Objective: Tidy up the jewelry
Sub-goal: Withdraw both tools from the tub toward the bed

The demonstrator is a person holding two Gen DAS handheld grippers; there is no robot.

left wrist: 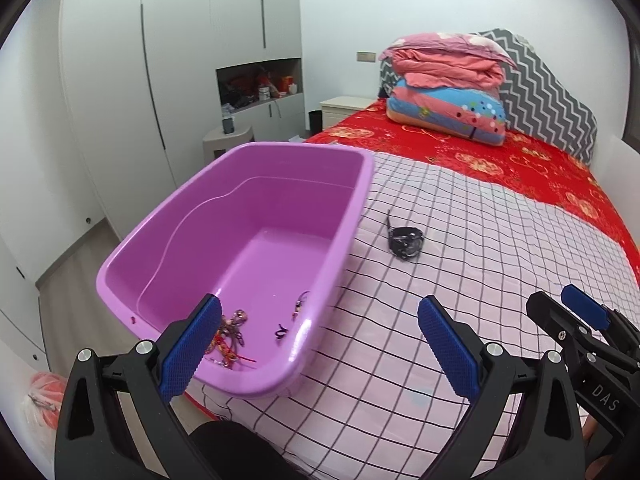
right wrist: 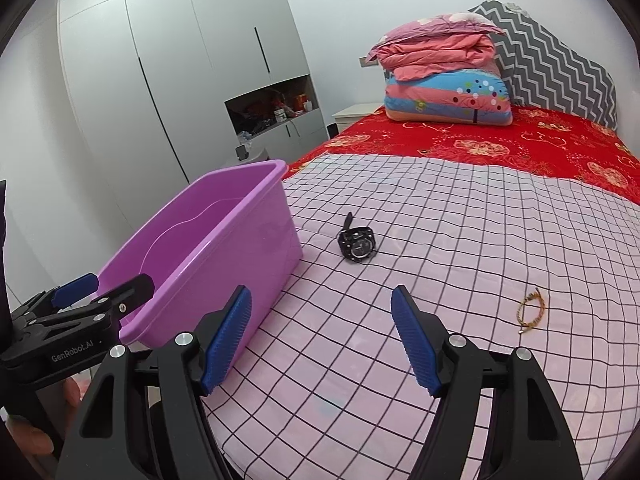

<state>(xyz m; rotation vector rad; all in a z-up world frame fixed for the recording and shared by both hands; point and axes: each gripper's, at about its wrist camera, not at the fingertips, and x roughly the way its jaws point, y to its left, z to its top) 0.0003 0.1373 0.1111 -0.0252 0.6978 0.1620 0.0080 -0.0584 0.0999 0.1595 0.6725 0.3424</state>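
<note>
Lying on the bed (right wrist: 460, 240), the watch (right wrist: 357, 243) looked stiff, best pinched across its case by the spread, empty right hand-held gripper (right wrist: 322, 336).

Left gripper (left wrist: 320, 344): black frame, blue ribbed pads, silver screws showing; white "GenRobot.AI" lettering.
Right gripper (right wrist: 322, 336): black frame, blue ribbed pads, silver screws; "DAS" lettering.
Clothing: dark fabric showing below the grippers.
</note>
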